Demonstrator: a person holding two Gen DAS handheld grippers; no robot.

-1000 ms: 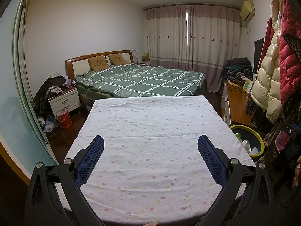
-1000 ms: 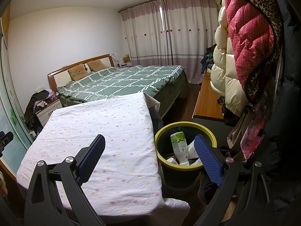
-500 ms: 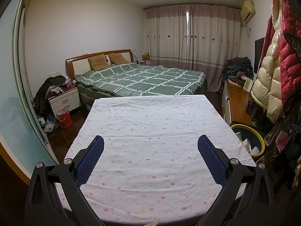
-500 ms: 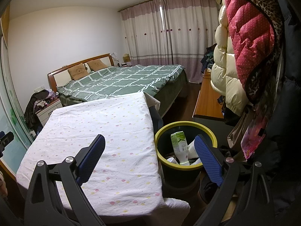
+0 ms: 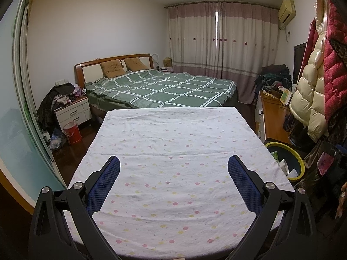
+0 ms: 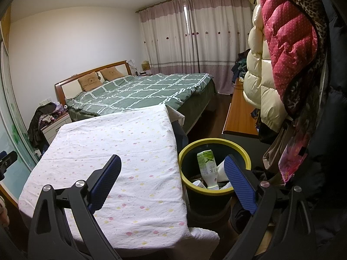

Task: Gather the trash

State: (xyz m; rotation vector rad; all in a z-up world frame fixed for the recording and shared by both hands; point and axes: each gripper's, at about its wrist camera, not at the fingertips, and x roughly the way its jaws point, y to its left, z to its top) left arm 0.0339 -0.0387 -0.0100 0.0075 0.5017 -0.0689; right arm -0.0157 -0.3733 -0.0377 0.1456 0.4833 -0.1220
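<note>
Evidently the table (image 5: pixel 173 151), draped in a flower-dotted white cloth, carries no litter on the surface either wrist view shows, which is likely why both tools hang above its near edge with nothing in them. Beyond its far edge lies the green checked bed (image 5: pixel 164 88). Off the table's right edge, close against it on the floor, stands the yellow-rimmed bin (image 6: pixel 245 155), presumably placed there so things can be dropped in with a short reach. Inside it a green-and-white carton (image 6: pixel 207 166) leans upright among white paper scraps (image 6: pixel 223 170); so the trash seems already collected. Left tongs (image 5: pixel 173 166) are spread wide over the cloth, gripping nothing. Right tongs (image 6: pixel 172 166) are likewise spread and empty, one finger over the table's right edge, the other over the bin's mouth.
</note>
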